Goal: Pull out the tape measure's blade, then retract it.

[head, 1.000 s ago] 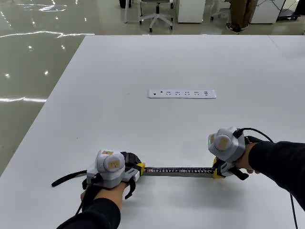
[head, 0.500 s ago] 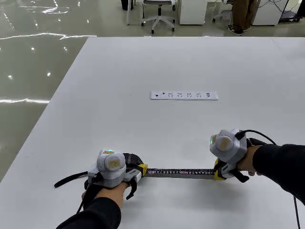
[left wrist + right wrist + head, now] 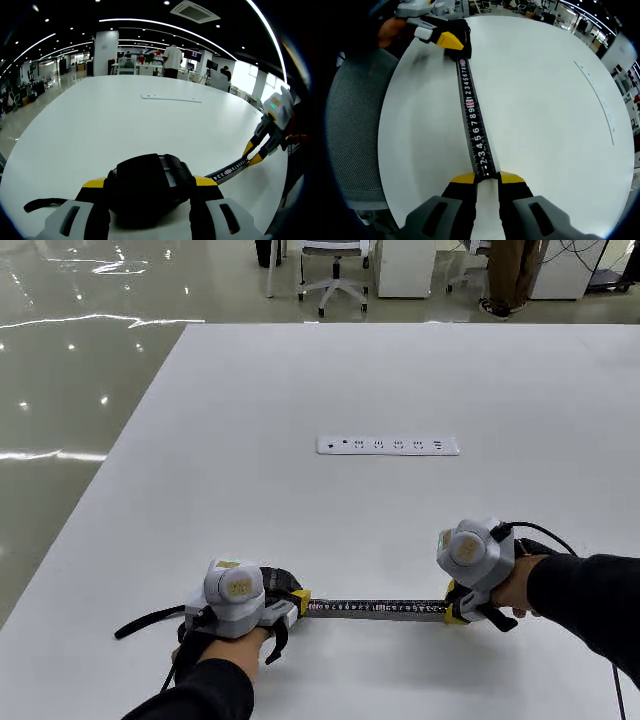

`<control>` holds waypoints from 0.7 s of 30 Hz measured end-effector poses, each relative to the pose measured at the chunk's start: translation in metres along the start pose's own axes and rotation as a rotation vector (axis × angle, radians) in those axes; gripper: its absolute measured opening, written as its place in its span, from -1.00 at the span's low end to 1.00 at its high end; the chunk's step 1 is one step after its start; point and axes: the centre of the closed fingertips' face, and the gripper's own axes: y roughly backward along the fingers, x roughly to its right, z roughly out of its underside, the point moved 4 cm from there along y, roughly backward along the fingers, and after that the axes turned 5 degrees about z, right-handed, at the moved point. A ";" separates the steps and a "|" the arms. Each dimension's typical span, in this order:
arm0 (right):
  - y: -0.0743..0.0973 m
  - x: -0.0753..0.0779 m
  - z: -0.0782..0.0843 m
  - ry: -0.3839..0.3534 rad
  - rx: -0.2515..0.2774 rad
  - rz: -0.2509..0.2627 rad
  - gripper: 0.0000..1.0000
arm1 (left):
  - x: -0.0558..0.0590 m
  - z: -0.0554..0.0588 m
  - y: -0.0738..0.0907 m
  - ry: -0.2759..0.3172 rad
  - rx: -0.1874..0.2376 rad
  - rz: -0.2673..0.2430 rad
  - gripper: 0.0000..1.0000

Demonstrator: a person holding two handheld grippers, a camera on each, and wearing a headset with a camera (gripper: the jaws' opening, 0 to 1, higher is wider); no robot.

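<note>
- While both claws sit close to the near edge of the counter [image 3: 300, 380], its smooth white top lies bare beyond them, far and to the right; past its left edge is a glossy floor [image 3: 60, 370].
- One tape measure [image 3: 150, 197], a rounded black case, rests on the counter at near left. It is pinched between the two yellow-tipped jaws of the left claw [image 3: 150, 181].
- One blade [image 3: 471, 112], a thin dark strip printed with pale numerals, stretches straight to the right from the case. It ends at the right claw [image 3: 487, 178], whose two yellow-tipped jaws are pressed onto its end.
- One power strip [image 3: 388, 446], white, long and flat, lies farther up the counter, well apart from the blade and roughly parallel to it.
- Two claws in all, each with a grey moulded body.
</note>
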 end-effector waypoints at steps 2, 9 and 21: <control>0.000 -0.001 -0.001 -0.001 -0.001 0.003 -0.77 | 0.000 0.000 0.000 0.000 0.000 -0.001 0.22; -0.002 -0.002 -0.004 -0.023 0.007 0.017 -0.77 | 0.000 0.000 0.000 -0.001 0.002 -0.001 0.22; -0.004 -0.005 -0.012 0.034 0.033 0.013 -0.77 | 0.000 0.000 0.000 0.001 -0.002 0.003 0.22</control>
